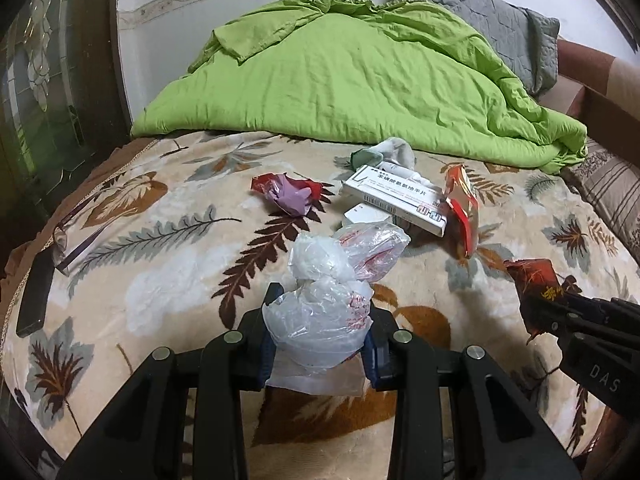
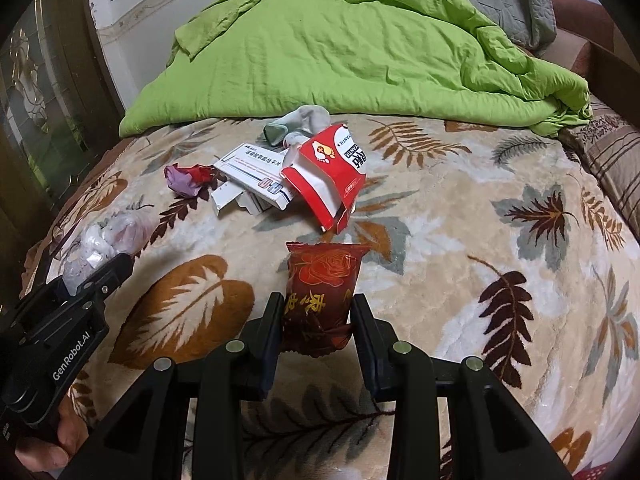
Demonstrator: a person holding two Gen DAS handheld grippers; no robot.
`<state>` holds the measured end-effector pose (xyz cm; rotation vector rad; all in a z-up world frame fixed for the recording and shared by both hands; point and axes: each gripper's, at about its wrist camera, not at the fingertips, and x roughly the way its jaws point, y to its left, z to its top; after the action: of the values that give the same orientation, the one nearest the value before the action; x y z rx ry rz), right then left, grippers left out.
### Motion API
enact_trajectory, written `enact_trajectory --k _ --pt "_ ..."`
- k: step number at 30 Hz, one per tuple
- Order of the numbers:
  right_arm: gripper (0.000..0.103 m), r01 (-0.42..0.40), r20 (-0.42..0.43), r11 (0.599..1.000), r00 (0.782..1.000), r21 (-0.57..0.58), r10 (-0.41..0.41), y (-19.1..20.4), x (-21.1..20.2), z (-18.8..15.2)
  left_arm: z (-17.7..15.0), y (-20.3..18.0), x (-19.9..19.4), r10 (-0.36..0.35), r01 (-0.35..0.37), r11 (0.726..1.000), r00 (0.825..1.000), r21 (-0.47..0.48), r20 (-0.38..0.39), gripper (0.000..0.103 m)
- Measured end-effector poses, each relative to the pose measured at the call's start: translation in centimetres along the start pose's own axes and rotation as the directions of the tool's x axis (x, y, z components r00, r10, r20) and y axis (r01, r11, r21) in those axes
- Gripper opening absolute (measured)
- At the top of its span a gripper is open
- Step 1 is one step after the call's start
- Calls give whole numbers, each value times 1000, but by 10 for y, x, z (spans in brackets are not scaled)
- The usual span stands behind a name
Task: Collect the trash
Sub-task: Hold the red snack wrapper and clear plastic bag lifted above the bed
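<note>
My left gripper [image 1: 322, 312] is shut on a crumpled clear plastic bag [image 1: 320, 320] with red print, held just above the leaf-patterned blanket [image 1: 160, 280]. My right gripper [image 2: 318, 312] is shut on a dark red snack wrapper [image 2: 320, 292] with a rose print; it also shows in the left wrist view [image 1: 532, 280]. Ahead lie a white medicine box [image 1: 396, 204], a red and white carton [image 2: 328, 172], a purple and red wrapper wad [image 1: 286, 192] and a balled sock [image 1: 384, 154].
A green duvet [image 1: 360, 76] is heaped at the back, with a grey pillow [image 1: 500, 28] behind. Glasses [image 1: 68, 240] and a dark phone [image 1: 36, 292] lie at the bed's left edge. A wooden door [image 2: 36, 92] stands left.
</note>
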<state>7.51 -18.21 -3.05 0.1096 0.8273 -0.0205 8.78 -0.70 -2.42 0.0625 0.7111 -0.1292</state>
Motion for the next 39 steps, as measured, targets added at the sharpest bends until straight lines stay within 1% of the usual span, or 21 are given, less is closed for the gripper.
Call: enact_trajectory --k 5,13,18,22,26,39 --pt "37 7 -1 1000 1000 -5 -7 1 2 1 -2 -3 3 -1 1 1000 1000 9 -17 34" --pt "37 9 -1 1000 1000 -8 -9 2 3 1 -2 -4 4 0 0 1000 1000 11 -17 34" --pt "37 13 11 1000 1000 -2 -13 1 1 2 -2 -7 4 0 1 1000 1000 19 -11 34" --pt "37 16 37 1000 999 1 -16 0 -5 2 -2 -11 3 -4 4 999 1000 41 1 34" --pt "37 16 45 1000 999 2 -16 -1 -9 1 -3 -15 1 -5 4 998 1000 63 12 34" --pt "37 1 75 996 997 84 -7 -17 -24 -5 -2 -20 -5 -23 19 995 999 96 39 34"
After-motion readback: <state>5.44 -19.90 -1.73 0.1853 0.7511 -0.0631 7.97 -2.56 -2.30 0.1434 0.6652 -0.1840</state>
